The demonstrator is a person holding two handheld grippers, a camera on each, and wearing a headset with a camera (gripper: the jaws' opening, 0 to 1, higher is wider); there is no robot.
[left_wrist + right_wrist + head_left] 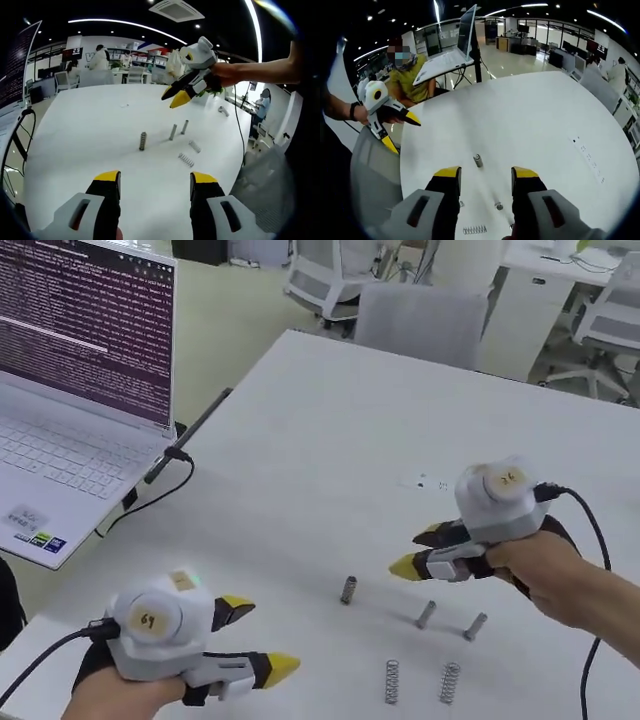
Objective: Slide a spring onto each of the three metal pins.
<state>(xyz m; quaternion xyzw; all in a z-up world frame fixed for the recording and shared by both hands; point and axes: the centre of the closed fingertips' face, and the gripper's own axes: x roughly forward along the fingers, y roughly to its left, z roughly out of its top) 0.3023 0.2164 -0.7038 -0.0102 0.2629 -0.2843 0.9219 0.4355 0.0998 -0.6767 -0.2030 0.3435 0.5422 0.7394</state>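
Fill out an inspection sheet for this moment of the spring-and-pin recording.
Surface: white table.
Job's things: pin with a spring standing; two bare pins standing; two loose springs lying flat.
Clutter: small marks, too small to identify.
Grippers: left gripper and right gripper, jaws open, holding nothing.
Cables: black cable plugged into the laptop; gripper leads.
Surroundings: office chair, more desks behind.

An open laptop (70, 390), its screen filled with text, is seen just off the left edge of the white table (330, 430). A black cable (160, 495) is plugged into its side. A grey chair (420, 320) is set at the far edge.
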